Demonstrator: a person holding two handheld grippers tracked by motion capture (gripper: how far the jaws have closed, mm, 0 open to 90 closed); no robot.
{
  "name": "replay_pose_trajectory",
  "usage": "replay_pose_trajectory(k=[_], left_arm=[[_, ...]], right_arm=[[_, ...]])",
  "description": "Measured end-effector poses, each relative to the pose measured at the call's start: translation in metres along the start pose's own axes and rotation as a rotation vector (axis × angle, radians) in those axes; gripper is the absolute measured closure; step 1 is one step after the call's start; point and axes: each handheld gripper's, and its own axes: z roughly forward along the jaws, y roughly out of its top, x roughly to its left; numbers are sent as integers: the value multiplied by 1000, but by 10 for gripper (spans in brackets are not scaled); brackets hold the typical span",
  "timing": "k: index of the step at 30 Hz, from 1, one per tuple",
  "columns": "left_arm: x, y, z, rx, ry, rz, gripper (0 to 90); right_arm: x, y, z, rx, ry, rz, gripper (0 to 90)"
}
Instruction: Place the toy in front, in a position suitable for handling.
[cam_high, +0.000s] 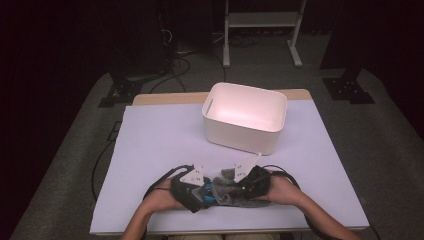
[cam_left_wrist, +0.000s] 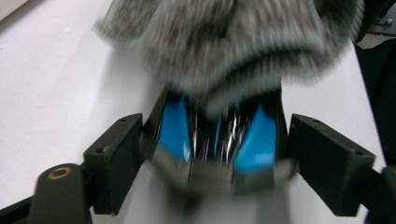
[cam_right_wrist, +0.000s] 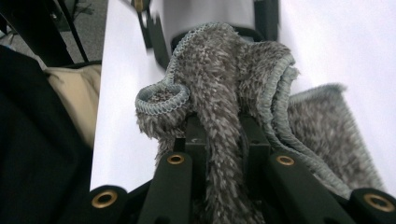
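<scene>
A grey fluffy cloth (cam_high: 226, 186) lies bunched at the front of the table between my two grippers. My right gripper (cam_high: 240, 186) comes in from the right. In the right gripper view its jaws (cam_right_wrist: 217, 128) are shut on a fold of the cloth (cam_right_wrist: 219, 70), whose stitched hem curls up at the left. My left gripper (cam_high: 202, 192) meets the cloth from the left. In the blurred left gripper view its blue-padded jaws (cam_left_wrist: 217, 123) stand apart, with the cloth's (cam_left_wrist: 224, 42) edge hanging just over their tips and no cloth pressed between the pads. A hand holds each gripper.
A white open bin (cam_high: 245, 95) stands on the pale lilac table cover (cam_high: 160, 140) behind the grippers, at centre right. Cables loop from both grippers along the front. The table's near edge runs just below the hands.
</scene>
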Motion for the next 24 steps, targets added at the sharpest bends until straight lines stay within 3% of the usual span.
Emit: replay_pose_trajectory(k=[5,13,16,19,22,24], left_arm=[[1,-1,1,8,6,-3,201],[2,-5,1,0,-3,-21,200],[1,-8,4,29,0,-8,199],[1,-8,4,29,1,-10,204],[2,-9,3,-2,-30,-57,213],[2,-9,3,-7,-41,-64,222]], right_arm=[[-1,5,6,-5,12,-6,768],[-2,-25,-8,9,-5,58,767],[-3,-32,-12,13,-13,72,766],[-3,-29,-12,27,-18,53,766],[-1,-20,-10,17,-9,41,766],[0,-10,-6,11,2,19,765]])
